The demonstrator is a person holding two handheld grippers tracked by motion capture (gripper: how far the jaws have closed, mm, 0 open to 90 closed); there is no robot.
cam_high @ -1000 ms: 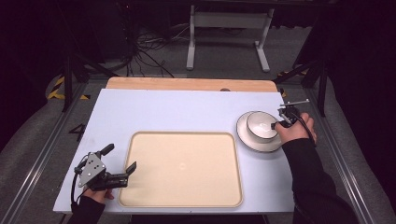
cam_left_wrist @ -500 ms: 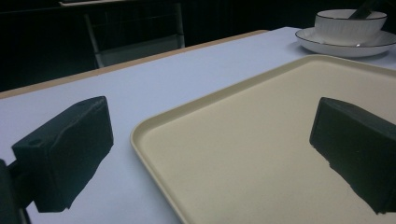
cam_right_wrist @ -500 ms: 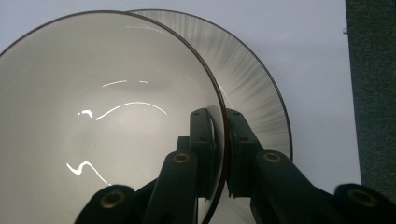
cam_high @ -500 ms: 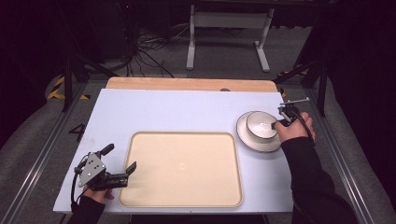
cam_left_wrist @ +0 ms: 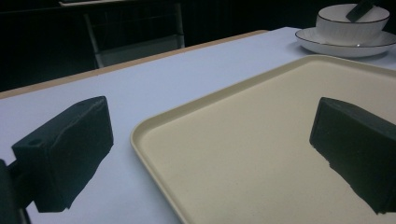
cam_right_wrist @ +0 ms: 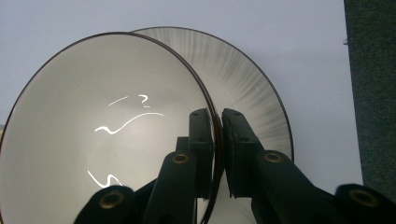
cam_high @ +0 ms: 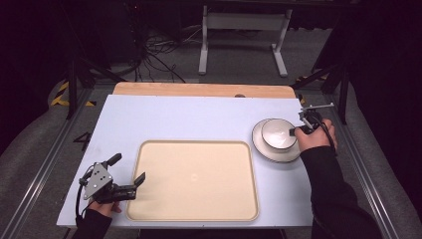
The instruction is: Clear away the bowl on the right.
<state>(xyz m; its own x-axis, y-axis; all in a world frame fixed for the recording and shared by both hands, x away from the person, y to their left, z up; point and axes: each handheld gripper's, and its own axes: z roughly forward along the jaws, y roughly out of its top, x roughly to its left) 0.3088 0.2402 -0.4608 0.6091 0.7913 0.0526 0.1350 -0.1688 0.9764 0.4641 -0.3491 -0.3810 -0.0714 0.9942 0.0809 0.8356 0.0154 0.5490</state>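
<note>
Pinching bowl (cam_right_wrist: 107, 140) rim, right tongs (cam_right_wrist: 217, 140) pressed either side; bowl seated on plate (cam_high: 263, 147), counter's (cam_high: 174, 119) right. Left tongs (cam_high: 127, 174) spread, empty, by tray (cam_high: 194, 209). Glazed ceramic judged rigid, slippery, breakable.

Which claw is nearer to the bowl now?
Right. The right claw is shut on the bowl rim, over the plate. The left claw sits open, far away at the tray near-left corner.

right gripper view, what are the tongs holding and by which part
The right tongs grip the white bowl by its rim, one jaw inside and one outside. The bowl sits on the plate. The left tongs are open, holding nothing.
</note>
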